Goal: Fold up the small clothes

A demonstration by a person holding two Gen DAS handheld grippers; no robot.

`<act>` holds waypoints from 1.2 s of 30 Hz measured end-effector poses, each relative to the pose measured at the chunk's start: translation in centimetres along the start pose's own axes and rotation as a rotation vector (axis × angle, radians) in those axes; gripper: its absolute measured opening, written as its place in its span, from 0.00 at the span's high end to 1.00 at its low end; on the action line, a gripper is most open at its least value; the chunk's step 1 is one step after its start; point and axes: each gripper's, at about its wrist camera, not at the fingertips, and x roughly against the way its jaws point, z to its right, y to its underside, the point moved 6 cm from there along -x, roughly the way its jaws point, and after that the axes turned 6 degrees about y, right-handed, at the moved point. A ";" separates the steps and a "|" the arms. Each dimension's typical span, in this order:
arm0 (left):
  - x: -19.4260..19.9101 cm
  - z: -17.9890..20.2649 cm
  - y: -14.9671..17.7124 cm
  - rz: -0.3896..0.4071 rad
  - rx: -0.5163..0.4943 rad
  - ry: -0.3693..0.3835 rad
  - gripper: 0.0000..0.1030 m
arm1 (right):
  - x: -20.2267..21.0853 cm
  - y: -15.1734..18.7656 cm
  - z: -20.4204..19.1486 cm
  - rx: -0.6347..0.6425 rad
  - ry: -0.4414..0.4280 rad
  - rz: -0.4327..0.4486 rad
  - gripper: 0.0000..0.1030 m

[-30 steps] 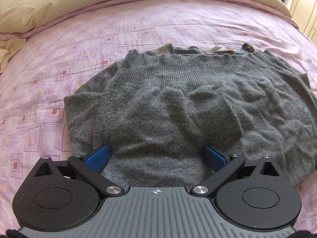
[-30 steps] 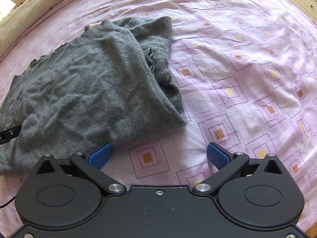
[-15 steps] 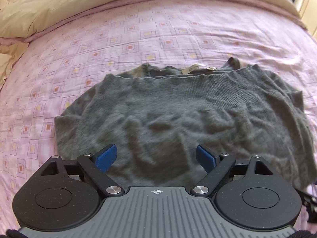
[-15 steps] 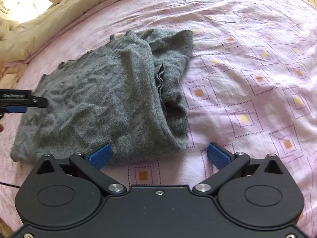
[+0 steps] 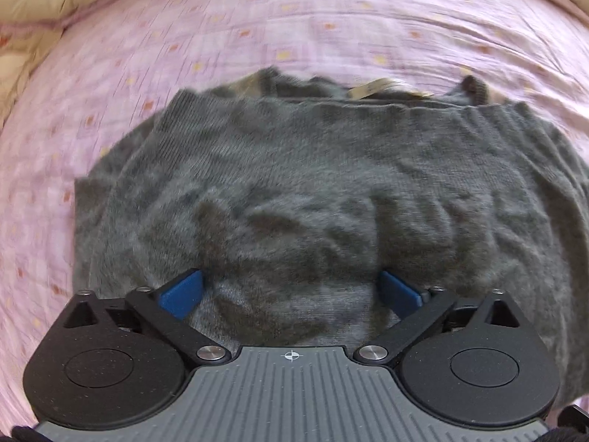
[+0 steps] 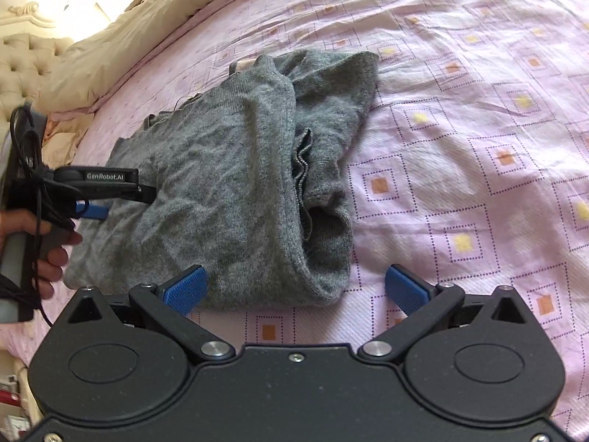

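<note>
Right gripper (image 6: 294,287) near edge, jaws spread wide, empty, hovering over the pink patterned bedsheet (image 6: 478,147) with its left pad just at the sweater's near hem. Grey knit sweater (image 6: 239,191) lies folded mid-bed, nothing on top; in the right wrist view its long axis runs near-right to far-left, ribbed edge bunched along the right side. Left gripper (image 5: 291,291) low over the sweater's near-left part, jaws apart, fabric between the blue pads, not clamped. A bare hand (image 6: 33,243) grips its handle at far left. Beige duvet (image 6: 121,33) bunched at the far edge, tufted headboard (image 6: 22,62) beyond.
</note>
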 end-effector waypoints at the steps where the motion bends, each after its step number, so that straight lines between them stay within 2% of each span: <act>1: -0.1 -0.3 0.0 -0.001 0.017 0.017 0.00 | -0.1 -0.3 0.2 -0.014 -0.011 -0.015 0.00; 8: -0.2 -0.2 0.1 -0.002 0.001 0.000 0.00 | -0.5 -1.6 1.3 -0.142 -0.063 -0.060 0.00; 14: -0.2 0.0 0.3 0.002 -0.002 -0.002 0.00 | -0.6 -1.7 1.2 -0.156 -0.070 -0.070 0.00; 17: -0.3 0.1 0.2 -0.006 -0.002 0.003 0.00 | -0.2 -1.9 1.4 -0.162 -0.101 -0.082 0.00; 22: -0.4 -0.2 0.0 -0.011 0.001 0.003 0.00 | -0.1 -3.2 2.2 -0.229 -0.134 -0.048 0.00; 36: -0.6 -0.1 -0.1 -0.020 0.006 0.008 0.00 | -5.0 -10.9 0.1 -0.080 -0.254 -0.004 0.00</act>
